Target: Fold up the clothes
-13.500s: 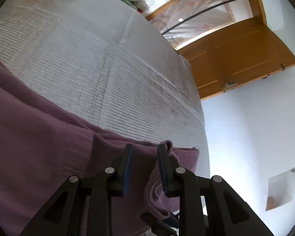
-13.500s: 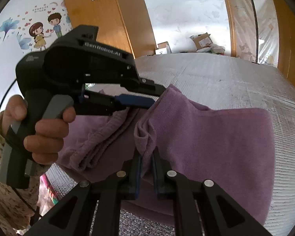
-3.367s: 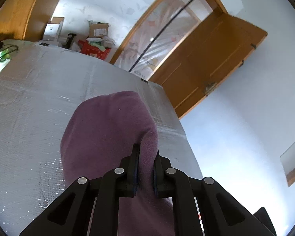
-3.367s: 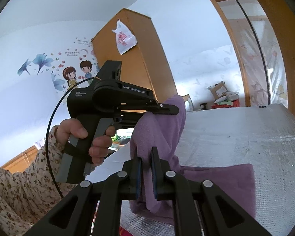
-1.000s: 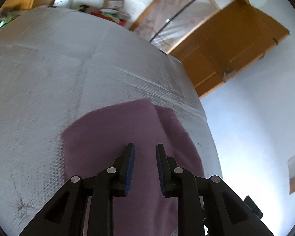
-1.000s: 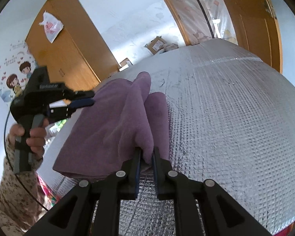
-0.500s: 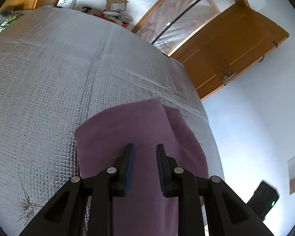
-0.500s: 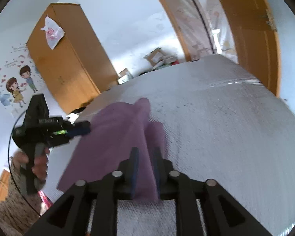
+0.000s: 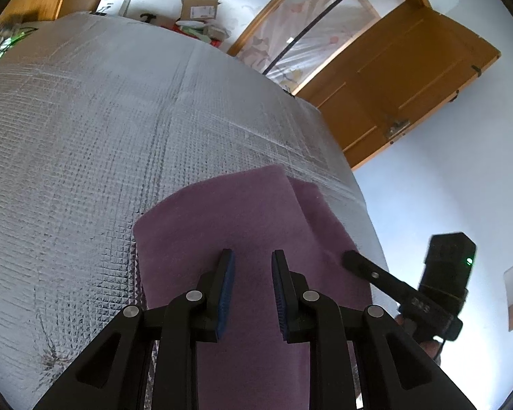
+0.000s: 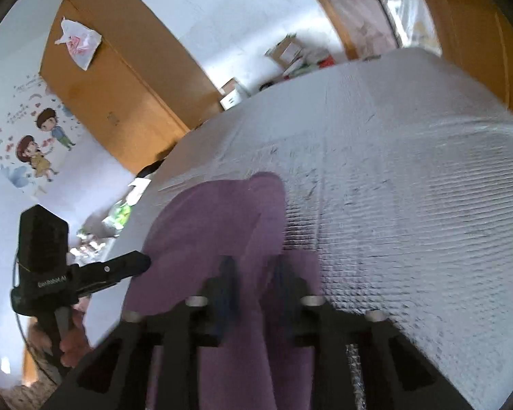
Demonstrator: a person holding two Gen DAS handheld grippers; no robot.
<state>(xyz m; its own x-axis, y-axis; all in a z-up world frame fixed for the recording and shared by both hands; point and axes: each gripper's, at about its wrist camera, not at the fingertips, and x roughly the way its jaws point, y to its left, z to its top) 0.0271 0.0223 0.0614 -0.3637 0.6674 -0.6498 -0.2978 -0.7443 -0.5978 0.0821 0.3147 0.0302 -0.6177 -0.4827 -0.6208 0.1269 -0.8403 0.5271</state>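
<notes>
A purple garment (image 9: 242, 218) lies folded flat on the silver quilted surface (image 9: 85, 143), near its right edge. My left gripper (image 9: 253, 256) hovers just above the garment, open, nothing between its blue pads. My right gripper (image 10: 254, 266) is motion-blurred and its jaws are closing. They still stand apart over the garment (image 10: 219, 218); cloth shows in the gap, but I cannot tell whether it lies between or beneath the fingers. In the left wrist view the right gripper (image 9: 350, 258) touches the garment's right side. The left gripper (image 10: 143, 261) sits at the garment's left edge.
The quilted surface drops off close to the right of the garment (image 9: 366, 205). An open wooden door (image 9: 410, 85) and cardboard boxes (image 9: 198, 10) stand beyond the far end. A wooden wardrobe (image 10: 119, 85) stands at the left. A person's hand (image 10: 71, 341) holds the left gripper.
My right gripper has let go of the raised fold and swung aside. The garment has dropped flat. The right gripper has come into the left wrist view. The left gripper has stayed open.
</notes>
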